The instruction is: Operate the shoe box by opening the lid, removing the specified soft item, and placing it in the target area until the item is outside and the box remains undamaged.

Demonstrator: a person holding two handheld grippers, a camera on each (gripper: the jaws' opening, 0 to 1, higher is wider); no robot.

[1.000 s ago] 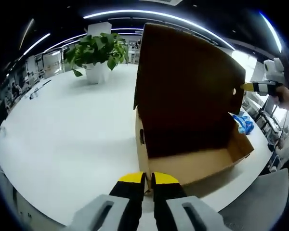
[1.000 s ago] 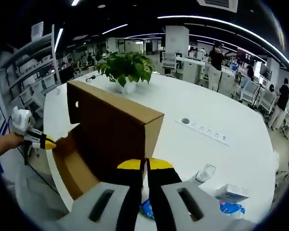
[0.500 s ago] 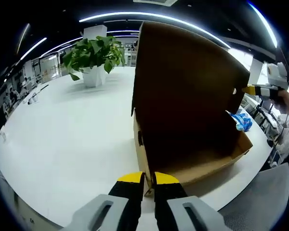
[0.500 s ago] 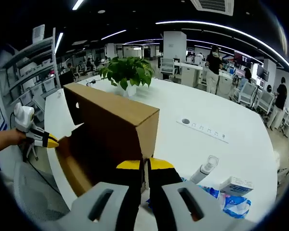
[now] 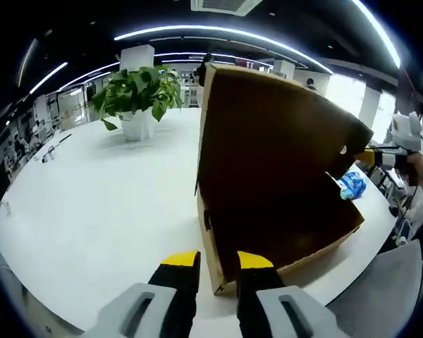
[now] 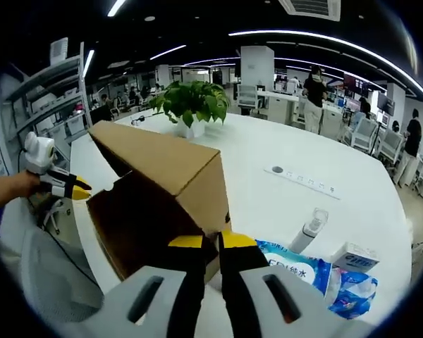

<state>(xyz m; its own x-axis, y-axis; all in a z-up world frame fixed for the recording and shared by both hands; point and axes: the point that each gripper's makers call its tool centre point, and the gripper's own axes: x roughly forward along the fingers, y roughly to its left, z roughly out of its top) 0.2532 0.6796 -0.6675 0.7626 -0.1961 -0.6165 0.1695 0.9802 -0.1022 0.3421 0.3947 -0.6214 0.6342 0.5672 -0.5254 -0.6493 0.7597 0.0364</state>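
The brown cardboard shoe box (image 5: 210, 248) stands on the white table, its lid (image 5: 275, 162) half raised and leaning over the base. My left gripper (image 5: 217, 260) is open, its yellow-tipped jaws straddling the box's near corner wall. In the right gripper view the lid (image 6: 162, 156) slopes down over the box, and my right gripper (image 6: 212, 241) is shut on the lid's near corner. A blue soft packet (image 6: 290, 261) lies on the table just right of the box, outside it. The right gripper (image 5: 381, 155) holds the lid's far corner in the left gripper view. The left gripper (image 6: 65, 186) sits by the box's far side.
A potted plant (image 5: 137, 88) stands further back on the round white table (image 5: 92, 204). Right of the box lie a white bottle (image 6: 310, 227), a small white carton (image 6: 357, 258) and a blue bag (image 6: 354, 294). A power strip (image 6: 307, 184) lies beyond. People stand in the background.
The lid has tilted down toward the box base. My left jaws have spread apart around the box corner. The blue packet has come into sight beside the box.
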